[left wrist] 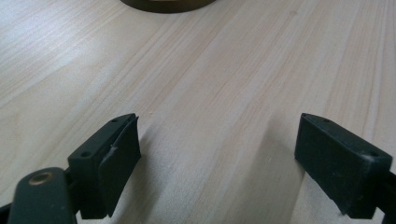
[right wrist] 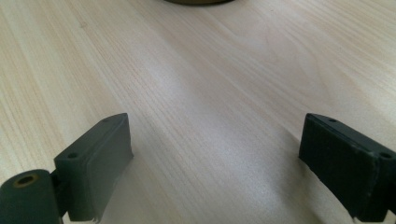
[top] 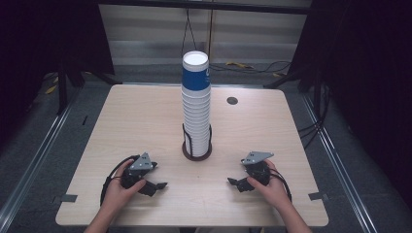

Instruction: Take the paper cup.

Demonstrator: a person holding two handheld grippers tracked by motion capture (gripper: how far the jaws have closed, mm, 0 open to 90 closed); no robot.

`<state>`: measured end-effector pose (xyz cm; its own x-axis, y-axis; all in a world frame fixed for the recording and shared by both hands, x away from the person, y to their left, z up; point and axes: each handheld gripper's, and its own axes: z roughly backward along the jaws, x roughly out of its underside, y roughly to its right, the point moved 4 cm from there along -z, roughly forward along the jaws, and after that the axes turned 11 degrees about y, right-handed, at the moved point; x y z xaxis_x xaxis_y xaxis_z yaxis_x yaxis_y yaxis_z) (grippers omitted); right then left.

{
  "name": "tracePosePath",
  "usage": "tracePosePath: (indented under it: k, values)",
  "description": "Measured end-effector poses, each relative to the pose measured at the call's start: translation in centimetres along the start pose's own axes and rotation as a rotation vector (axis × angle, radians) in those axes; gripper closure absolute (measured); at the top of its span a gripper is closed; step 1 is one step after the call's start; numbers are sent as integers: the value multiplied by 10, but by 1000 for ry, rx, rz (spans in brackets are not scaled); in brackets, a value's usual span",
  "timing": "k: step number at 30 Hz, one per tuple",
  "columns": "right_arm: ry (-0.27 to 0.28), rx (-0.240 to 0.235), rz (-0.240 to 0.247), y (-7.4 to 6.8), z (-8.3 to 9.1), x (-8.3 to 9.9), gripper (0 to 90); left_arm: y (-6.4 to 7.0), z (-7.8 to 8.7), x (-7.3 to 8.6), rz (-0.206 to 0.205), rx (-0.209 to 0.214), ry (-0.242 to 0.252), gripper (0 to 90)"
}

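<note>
A tall stack of white paper cups (top: 196, 114), the top one banded in blue, stands upright in a dark round holder (top: 197, 152) at the middle of the light wooden table (top: 126, 121). My left gripper (top: 159, 186) rests low on the table at the front left, held by a hand, open with bare wood between its jaws (left wrist: 217, 154). My right gripper (top: 234, 183) sits at the front right, also open and empty (right wrist: 215, 158). Both point inward toward each other below the holder. The holder's dark base (left wrist: 166, 4) edges into the top of each gripper view (right wrist: 198, 1).
A small dark round grommet (top: 232, 100) sits in the table at the back right. Grey tape patches mark the front corners (top: 68, 198). Cables lie on the floor behind the table (top: 252, 67). Dark curtains hang at both sides.
</note>
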<state>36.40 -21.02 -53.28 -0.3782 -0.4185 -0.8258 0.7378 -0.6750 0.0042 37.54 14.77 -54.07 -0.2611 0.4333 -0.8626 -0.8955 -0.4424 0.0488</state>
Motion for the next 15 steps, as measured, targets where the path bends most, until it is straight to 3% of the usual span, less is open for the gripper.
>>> tracePosePath:
  k: [15]
  values:
    - [0, 8, -8, -1, 1, 0, 90, 0, 0, 0, -9, -5, -3, 124]
